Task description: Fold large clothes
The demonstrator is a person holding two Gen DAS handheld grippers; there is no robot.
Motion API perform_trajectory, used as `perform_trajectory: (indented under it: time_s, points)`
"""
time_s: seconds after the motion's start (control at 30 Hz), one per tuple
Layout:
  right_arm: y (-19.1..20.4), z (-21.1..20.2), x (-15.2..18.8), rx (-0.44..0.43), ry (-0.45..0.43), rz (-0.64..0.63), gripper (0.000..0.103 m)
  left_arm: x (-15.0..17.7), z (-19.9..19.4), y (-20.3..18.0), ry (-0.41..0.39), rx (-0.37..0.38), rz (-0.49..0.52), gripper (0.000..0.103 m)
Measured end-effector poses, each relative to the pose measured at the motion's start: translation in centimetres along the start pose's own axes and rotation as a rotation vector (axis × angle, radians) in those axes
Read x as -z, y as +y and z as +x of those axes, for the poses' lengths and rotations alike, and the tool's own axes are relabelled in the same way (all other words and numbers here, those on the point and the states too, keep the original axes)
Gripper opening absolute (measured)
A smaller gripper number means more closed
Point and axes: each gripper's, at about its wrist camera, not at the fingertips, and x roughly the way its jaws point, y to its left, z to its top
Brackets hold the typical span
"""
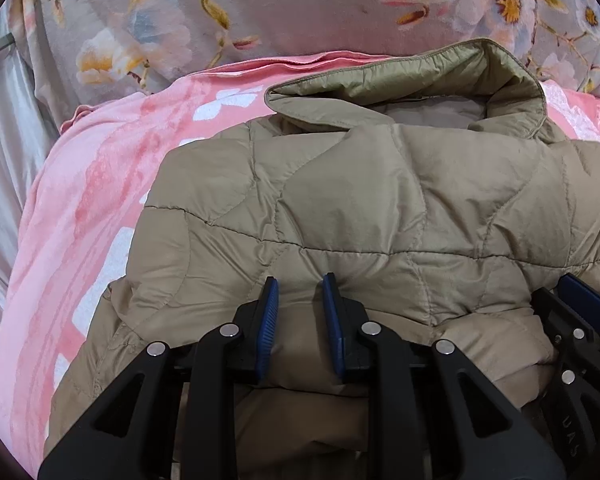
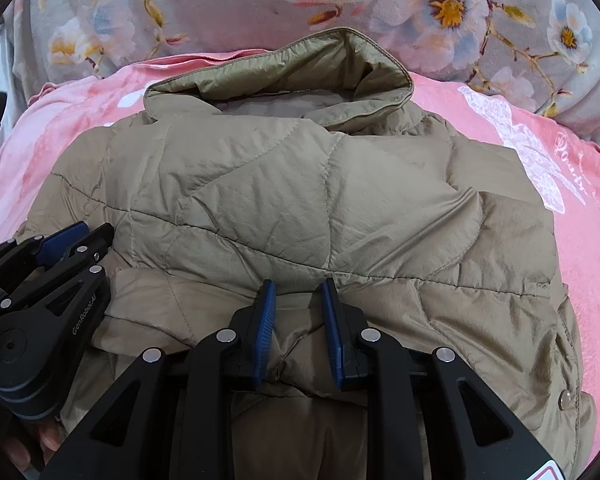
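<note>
Both grippers pinch the near folded edge of a quilted jacket on a pink blanket.

The left gripper (image 1: 300,292) has its blue pads clamped on a ridge of the tan quilted jacket (image 1: 380,200), and the right gripper (image 2: 299,296) grips a like ridge just beside it; each shows in the other's view at the frame edge. The jacket lies folded on the pink blanket (image 1: 80,220), its collar (image 1: 420,80) standing open at the far side, toward the grey floral bedding (image 1: 260,8). A snap button (image 2: 565,396) shows at the jacket's right edge.
</note>
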Motion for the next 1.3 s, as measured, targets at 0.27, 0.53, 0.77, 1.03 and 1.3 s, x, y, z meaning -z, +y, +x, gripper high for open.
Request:
perform_trajectory:
  time_s: [0.27,0.53,0.77,1.03,1.3]
  points:
    - [-3.0,-1.9,1.0,-0.166,0.012,0.102,0.026,1.0,-2.7,3.5,-0.027,0.194,-0.085,0.043]
    - [-7.4,-7.2,0.3,-0.214,-0.011,0.155,0.051,-3.2,-6.5,9.3,-0.031,0.274,-0.140,0.069]
    - [-9.3,-3.5,-6.6,-0.312,-0.050,0.345,0.056,-9.6,-0.8,9.8,0.068,0.385,-0.310,0.069]
    - [-8.9,1.0,-9.0,-0.236,-0.021,0.324,0.056,-10.6,3.7,6.6,0.125,0.355,-0.334,0.069]
    - [-7.8,5.5,-10.1,-0.278,0.037,0.378,0.004,-11.8,6.7,4.9,0.171,0.487,-0.363,0.014]
